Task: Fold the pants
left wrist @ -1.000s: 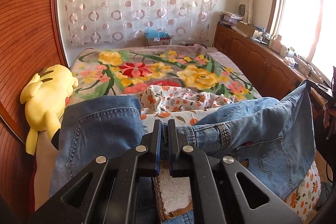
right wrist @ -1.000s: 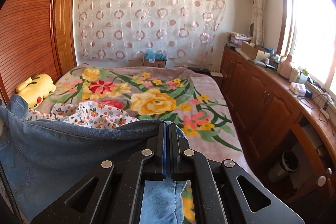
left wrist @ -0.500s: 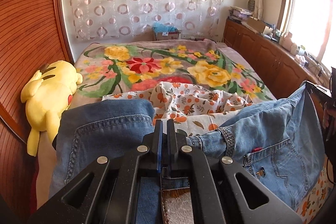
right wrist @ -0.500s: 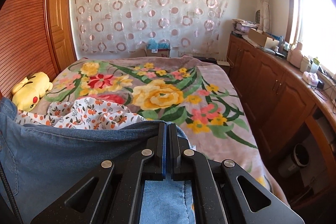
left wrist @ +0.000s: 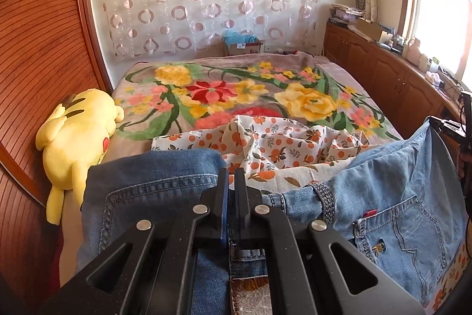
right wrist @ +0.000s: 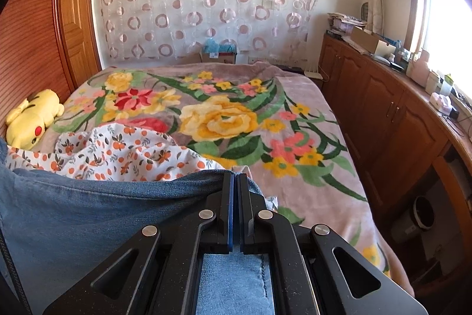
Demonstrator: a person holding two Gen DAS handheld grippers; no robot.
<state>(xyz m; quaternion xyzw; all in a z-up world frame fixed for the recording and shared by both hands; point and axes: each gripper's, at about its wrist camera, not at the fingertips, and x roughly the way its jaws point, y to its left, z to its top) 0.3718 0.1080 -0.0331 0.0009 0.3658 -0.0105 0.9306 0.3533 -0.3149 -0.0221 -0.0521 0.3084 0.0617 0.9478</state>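
Since a second ago I have carried the jeans (left wrist: 392, 197) forward over the bed: in both wrist views the flowered blanket (right wrist: 295, 120) now fills more of the picture, and the curtain on the far wall sits closer. In the left view the denim has dropped lower, so more of the orange-print cloth (left wrist: 274, 143) shows beyond it.

The jeans hang stretched between my two grippers at the near end of the bed, their top edge running side to side across my view. In the left view I see a belt loop and a back pocket. How the legs hang below I cannot tell.

My left gripper (left wrist: 232, 191) has its jaws pinched together on the denim edge, with a brown patch of the jeans just under the fingers. My right gripper (right wrist: 235, 191) is likewise clamped on the jeans, blue fabric passing between its pads and down beneath them.

The orange-print cloth lies rumpled on the blanket just beyond the jeans. A yellow plush toy (left wrist: 79, 132) rests at the left edge of the bed, against the wooden wall panel.
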